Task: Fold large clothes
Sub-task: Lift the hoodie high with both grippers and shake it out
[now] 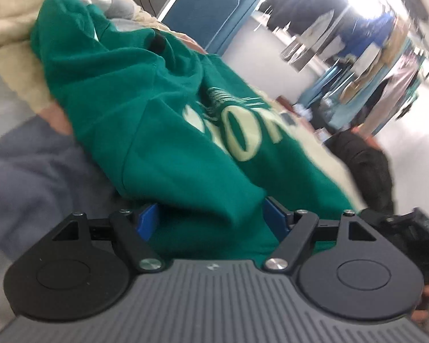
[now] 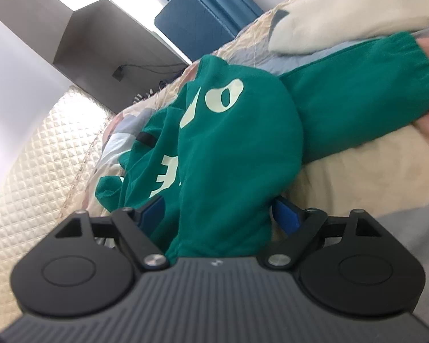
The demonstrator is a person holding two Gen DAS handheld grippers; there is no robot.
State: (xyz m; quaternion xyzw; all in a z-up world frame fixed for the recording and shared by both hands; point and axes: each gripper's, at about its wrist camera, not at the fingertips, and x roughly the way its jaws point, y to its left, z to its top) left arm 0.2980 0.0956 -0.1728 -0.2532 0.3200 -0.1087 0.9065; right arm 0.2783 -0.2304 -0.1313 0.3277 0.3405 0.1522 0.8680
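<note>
a green sweatshirt with pale block lettering lies rumpled on a patchwork quilt that covers a bed, and it is far from folded. in the left wrist view the body of the garment runs away from the camera in thick bunched ridges, the lettering partly buried in a crease. in the right wrist view one long sleeve stretches out flat to the right across the quilt, its cuff just beside a cream fleece item, while the rest is heaped in a loose mound. the left gripper has its blue pads set wide, with a fold of green cloth lying between them and no pad seen pressing on it. the right gripper is likewise spread wide, with a hanging bulge of the sweatshirt in the gap (loose, not pinched, as far as the view shows). judging from this, no neat fold exists yet: the garment likely needs spreading flat, sleeves brought in, then the body doubled over.
</note>
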